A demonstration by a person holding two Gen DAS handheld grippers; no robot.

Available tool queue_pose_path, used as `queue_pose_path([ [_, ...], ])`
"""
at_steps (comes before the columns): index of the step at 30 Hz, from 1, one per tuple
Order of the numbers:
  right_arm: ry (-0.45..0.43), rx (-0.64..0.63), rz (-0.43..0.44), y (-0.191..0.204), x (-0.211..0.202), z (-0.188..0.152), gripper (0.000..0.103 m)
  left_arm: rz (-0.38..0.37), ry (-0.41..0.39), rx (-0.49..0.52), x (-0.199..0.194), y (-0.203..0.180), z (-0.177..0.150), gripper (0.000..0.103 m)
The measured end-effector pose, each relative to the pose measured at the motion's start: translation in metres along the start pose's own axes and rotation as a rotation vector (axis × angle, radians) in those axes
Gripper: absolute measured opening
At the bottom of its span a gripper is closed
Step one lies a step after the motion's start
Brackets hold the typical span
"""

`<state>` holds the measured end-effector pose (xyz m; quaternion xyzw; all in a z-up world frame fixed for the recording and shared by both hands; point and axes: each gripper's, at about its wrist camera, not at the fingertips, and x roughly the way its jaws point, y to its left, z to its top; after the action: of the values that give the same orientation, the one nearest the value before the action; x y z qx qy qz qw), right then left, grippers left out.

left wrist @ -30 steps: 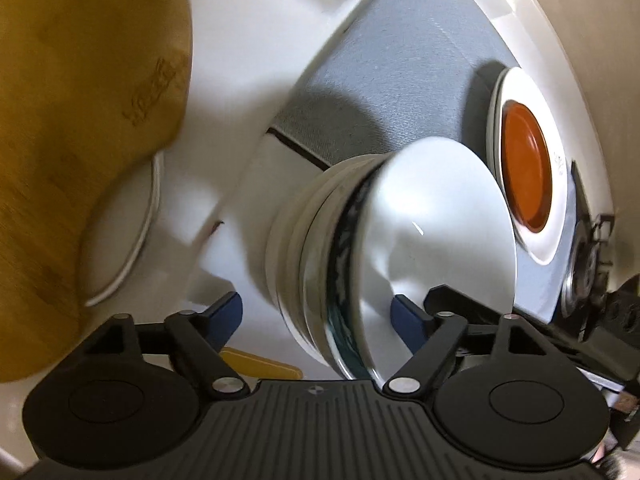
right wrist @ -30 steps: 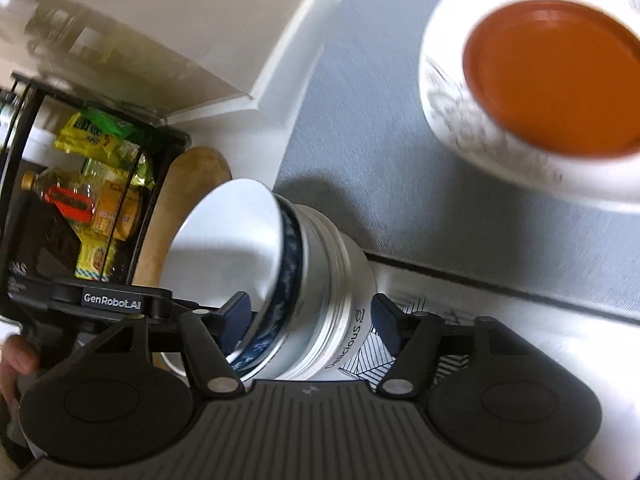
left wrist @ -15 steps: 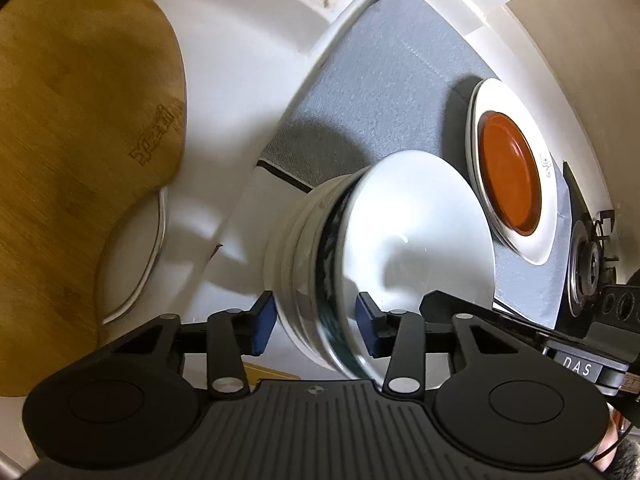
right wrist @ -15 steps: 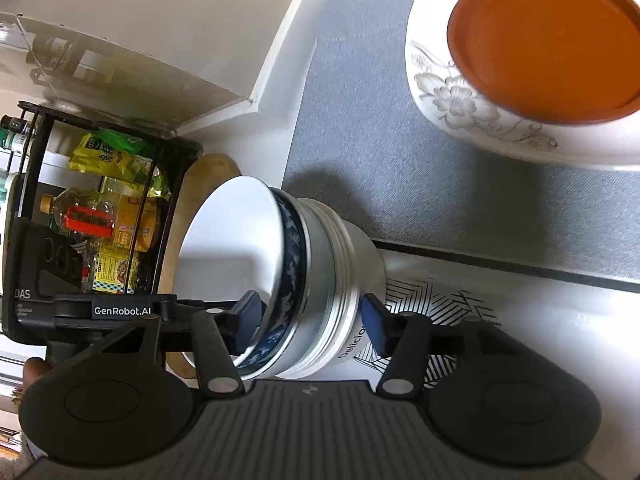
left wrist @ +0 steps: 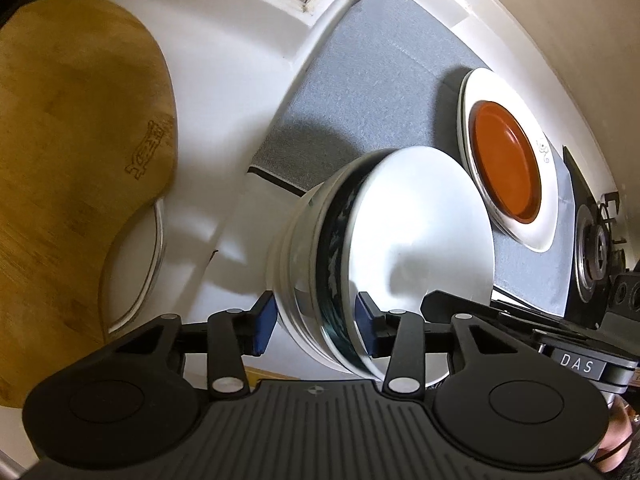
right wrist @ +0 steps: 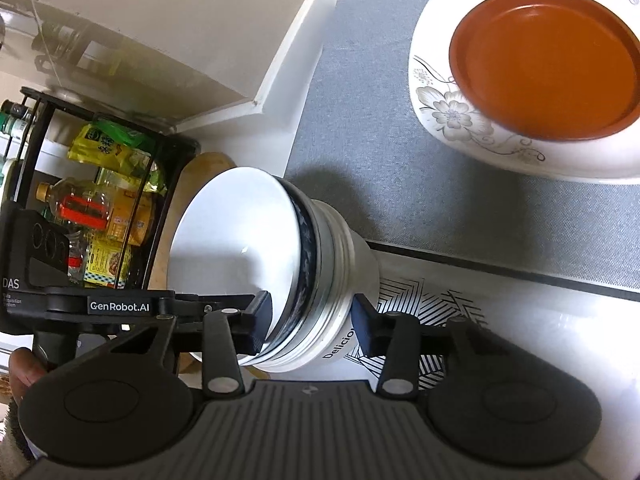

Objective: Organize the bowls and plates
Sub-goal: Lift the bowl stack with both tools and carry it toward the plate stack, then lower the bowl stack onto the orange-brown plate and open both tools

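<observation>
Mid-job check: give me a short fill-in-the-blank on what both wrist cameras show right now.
1. The stack of nested white bowls sits between the pads of ____ tools.
2. The round orange-brown plate rests on a white plate with a ____ pattern.
3. Both plates lie on the ____ cloth mat.
4. The rounded cutting board is made of ____.

Missing words: both; floral; grey; wood

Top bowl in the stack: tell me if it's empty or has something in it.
Empty. The top bowl's white inside is bare in both wrist views; it sits nested in the bowl stack.

Glossy glazed bowls (left wrist: 400, 248) – matt woven mat (left wrist: 372, 92), wooden board (left wrist: 68, 152).
</observation>
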<state>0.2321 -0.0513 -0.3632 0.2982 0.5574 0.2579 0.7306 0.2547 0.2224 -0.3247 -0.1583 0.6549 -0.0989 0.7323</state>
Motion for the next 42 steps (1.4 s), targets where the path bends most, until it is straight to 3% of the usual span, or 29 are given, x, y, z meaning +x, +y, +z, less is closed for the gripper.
queue_pose_path([
  [3,-0.011,0.046,0.02,-0.008,0.002,0.0,0.049,-0.017,0.018,0.002,0.008,0.002,0.003,0.05],
  [9,-0.021,0.089,0.038,-0.015,0.006,0.003,0.047,0.006,-0.035,0.08,0.011,-0.006,-0.001,0.053],
  [24,-0.076,0.011,0.016,0.003,-0.017,-0.002,0.045,0.048,-0.093,0.124,-0.014,-0.024,0.0,0.05],
  [42,-0.212,-0.019,-0.005,0.004,-0.071,0.014,0.045,0.025,-0.154,0.216,-0.028,-0.075,0.018,0.05],
])
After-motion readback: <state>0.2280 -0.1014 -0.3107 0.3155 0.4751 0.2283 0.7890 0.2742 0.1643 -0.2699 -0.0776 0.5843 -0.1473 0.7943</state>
